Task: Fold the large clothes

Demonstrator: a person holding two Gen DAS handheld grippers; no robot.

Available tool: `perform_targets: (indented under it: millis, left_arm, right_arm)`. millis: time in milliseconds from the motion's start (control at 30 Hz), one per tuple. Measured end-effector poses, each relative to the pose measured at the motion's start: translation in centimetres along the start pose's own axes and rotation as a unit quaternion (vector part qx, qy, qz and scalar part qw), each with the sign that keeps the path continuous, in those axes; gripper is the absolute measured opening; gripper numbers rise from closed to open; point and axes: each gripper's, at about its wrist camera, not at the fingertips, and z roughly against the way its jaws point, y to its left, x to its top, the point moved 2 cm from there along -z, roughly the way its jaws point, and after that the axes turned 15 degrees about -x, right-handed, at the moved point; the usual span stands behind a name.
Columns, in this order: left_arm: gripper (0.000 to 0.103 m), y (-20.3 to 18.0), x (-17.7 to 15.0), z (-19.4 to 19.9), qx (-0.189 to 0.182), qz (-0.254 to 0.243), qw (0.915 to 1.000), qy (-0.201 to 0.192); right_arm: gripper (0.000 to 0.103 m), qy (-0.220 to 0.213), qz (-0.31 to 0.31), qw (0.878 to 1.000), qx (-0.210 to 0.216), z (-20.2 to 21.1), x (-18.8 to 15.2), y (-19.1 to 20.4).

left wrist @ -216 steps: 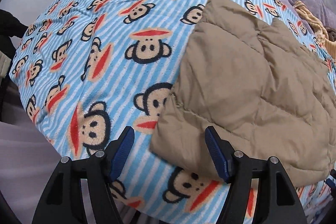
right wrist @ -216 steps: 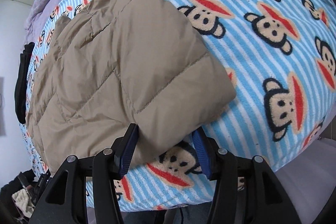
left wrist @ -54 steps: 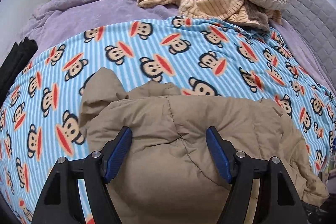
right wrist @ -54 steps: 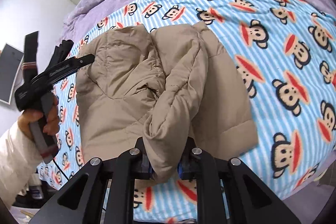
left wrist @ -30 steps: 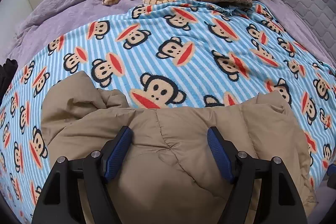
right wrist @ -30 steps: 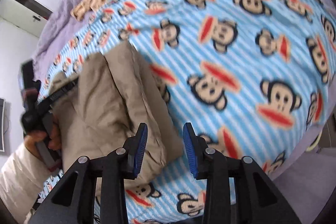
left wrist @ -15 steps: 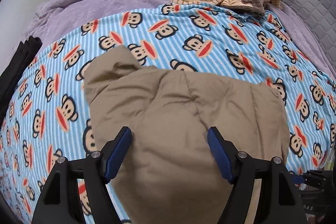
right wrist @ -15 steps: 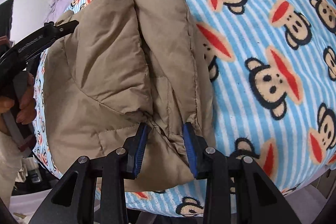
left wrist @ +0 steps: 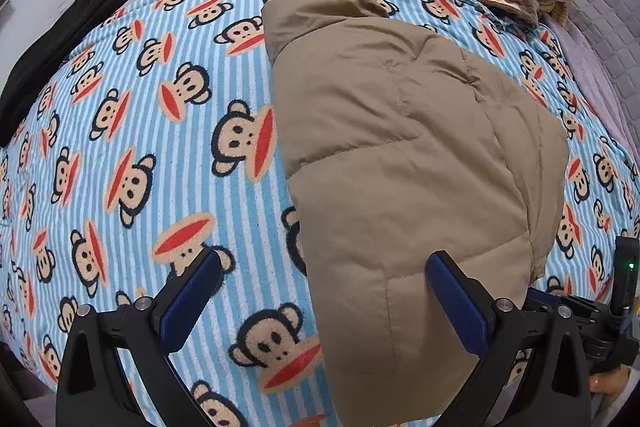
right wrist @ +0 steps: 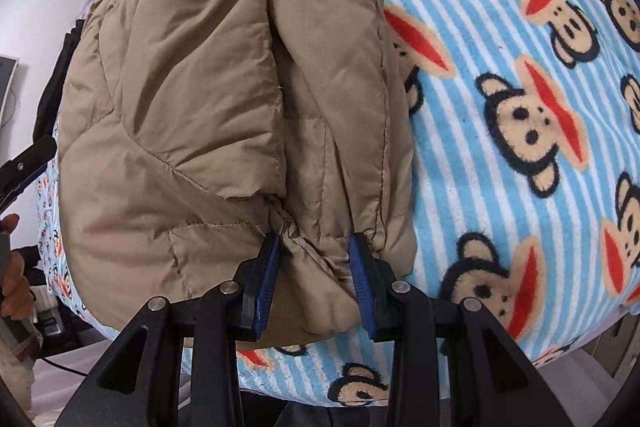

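A: Where's the jacket (left wrist: 400, 155) now?

B: Folded into a bundle on the monkey blanket (left wrist: 160, 131), near the bed's front edge, long axis running away from it.

A: And the grippers?

B: The left gripper (left wrist: 320, 303) has just spread wide; the jacket's left edge lies between its fingers, unpinched. The right gripper (right wrist: 316, 279) is clenched on a gathered cuff.

A: Any labels?

B: None readable.
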Motion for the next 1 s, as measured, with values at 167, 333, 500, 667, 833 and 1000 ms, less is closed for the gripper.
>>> perform_targets:
  millis: [167, 333, 500, 667, 833, 1000]
  left_arm:
    - [0.103, 0.4, -0.6, 0.6, -0.008, -0.009, 0.9999, 0.005]
    - [0.103, 0.5, -0.9, 1.5, -0.013, -0.022, 0.9997, 0.000]
    - [0.103, 0.9, -1.2, 2.2, -0.024, -0.027, 0.9993, -0.005]
    - [0.103, 1.3, -1.7, 2.0, -0.028, -0.018, 0.9994, -0.002]
    - [0.103, 1.9, -1.8, 1.4, -0.033, 0.004, 0.9994, 0.001]
    - [0.103, 2.6, -0.9, 1.1, -0.044, 0.044, 0.9980, -0.008]
  right_arm:
    - [0.039, 0.009, -0.010, 1.000, -0.021, -0.5, -0.6, 1.2]
    - [0.043, -0.018, -0.059, 0.998, -0.014, 2.4, -0.7, 1.2]
    - [0.058, -0.058, -0.104, 0.993, -0.006, 5.1, -1.3, 1.5]
    - [0.076, -0.080, -0.106, 0.991, -0.009, 6.9, -1.6, 2.5]
    - [0.079, -0.073, -0.107, 0.992, -0.008, 7.3, -1.3, 2.4]
    - [0.082, -0.065, -0.081, 0.995, -0.004, 6.9, 0.0, 1.4]
